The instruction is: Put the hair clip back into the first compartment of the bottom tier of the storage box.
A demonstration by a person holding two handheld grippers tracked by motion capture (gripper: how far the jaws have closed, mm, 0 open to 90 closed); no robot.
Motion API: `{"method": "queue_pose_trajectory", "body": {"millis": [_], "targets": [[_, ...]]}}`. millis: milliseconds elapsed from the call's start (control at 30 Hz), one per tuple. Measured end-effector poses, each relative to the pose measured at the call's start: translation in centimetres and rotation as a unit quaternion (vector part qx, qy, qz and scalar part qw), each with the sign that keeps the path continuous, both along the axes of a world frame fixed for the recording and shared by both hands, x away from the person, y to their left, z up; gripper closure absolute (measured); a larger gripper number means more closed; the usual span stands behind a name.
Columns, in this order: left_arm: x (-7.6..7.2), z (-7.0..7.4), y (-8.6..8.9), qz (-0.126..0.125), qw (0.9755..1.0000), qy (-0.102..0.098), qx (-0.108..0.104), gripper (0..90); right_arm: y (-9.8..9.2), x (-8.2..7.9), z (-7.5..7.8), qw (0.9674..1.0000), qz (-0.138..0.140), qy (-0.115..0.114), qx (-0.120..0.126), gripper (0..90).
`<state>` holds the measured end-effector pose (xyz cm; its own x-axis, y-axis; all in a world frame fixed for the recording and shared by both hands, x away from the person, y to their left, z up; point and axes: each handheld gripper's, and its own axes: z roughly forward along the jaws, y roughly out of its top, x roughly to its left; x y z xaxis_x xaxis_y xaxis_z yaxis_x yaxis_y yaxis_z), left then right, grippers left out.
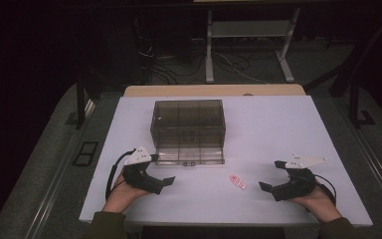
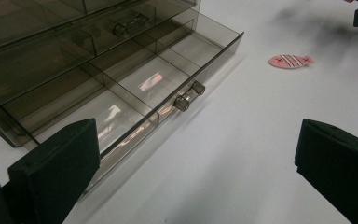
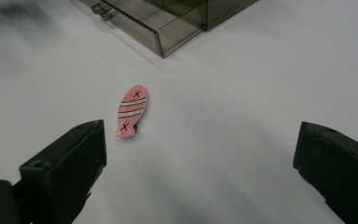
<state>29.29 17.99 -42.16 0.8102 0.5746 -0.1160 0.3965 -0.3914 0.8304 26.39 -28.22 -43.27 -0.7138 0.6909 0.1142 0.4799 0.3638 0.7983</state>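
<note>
A smoky see-through drawer box [image 1: 188, 124] stands in the middle of the white table [image 1: 278, 129]. Its bottom drawer [image 2: 135, 88] is pulled out a little, divided into compartments, with a round knob [image 2: 189, 95] on its front. A small pink fish-shaped piece [image 1: 238, 182] with stripes and crosses lies flat on the table, in front of the box and to its right. My left gripper [image 1: 162, 170] is open, just left of the drawer front. My right gripper [image 1: 270, 175] is open with nothing between its jaws, and the fish [image 3: 131, 110] lies a short way ahead of its left jaw.
A wooden strip [image 1: 214, 90] runs along the table's far edge. Beyond it stand the metal legs of another desk [image 1: 209, 50], with cables on the dark floor. A person's hands hold both grippers near the table's front edge.
</note>
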Motion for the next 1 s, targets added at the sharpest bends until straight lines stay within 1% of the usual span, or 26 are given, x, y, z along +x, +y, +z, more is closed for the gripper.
{"method": "queue_pose_trajectory", "body": {"millis": [233,433,533,600,700,800,833,867,933,1000], "targets": [[0.0,0.0,0.1,0.001,1.0,0.001,-0.001,0.0,-0.1,0.1,0.1,1.0,0.002,0.002,0.004,1.9],[0.0,-0.1,0.1,0.001,1.0,0.004,0.0,0.0,0.0,0.6,0.4,0.9999,0.003,0.012,0.002,2.0],[0.0,-0.1,0.1,0.001,1.0,0.006,0.005,0.0,0.0,0.8,0.6,0.9999,0.005,0.016,0.0,2.0],[-0.1,-0.2,0.2,0.003,1.0,0.005,0.002,0.0,0.1,1.2,0.8,0.9998,0.007,0.02,-0.002,2.0],[-0.2,-0.1,0.4,0.007,1.0,0.003,0.003,0.0,0.2,1.4,1.1,0.9998,0.008,0.02,-0.002,2.0],[-0.3,-0.1,0.5,0.008,1.0,0.001,0.0,0.0,0.6,1.6,1.5,0.9998,0.011,0.016,-0.004,2.0],[-0.3,-0.1,0.5,0.006,1.0,-0.001,0.002,0.0,0.7,1.7,1.5,0.9998,0.012,0.019,-0.004,2.0],[-0.4,-0.1,0.5,0.006,1.0,-0.002,0.0,0.0,0.7,1.7,1.5,0.9998,0.012,0.019,-0.004,2.0],[-0.4,-0.1,0.5,0.005,1.0,-0.002,0.001,0.0,1.0,1.9,1.6,0.9997,0.013,0.02,-0.009,2.0],[-0.4,-0.1,0.5,0.006,1.0,-0.001,-0.003,0.0,1.1,2.0,1.6,0.9997,0.012,0.021,-0.008,2.0]]}}
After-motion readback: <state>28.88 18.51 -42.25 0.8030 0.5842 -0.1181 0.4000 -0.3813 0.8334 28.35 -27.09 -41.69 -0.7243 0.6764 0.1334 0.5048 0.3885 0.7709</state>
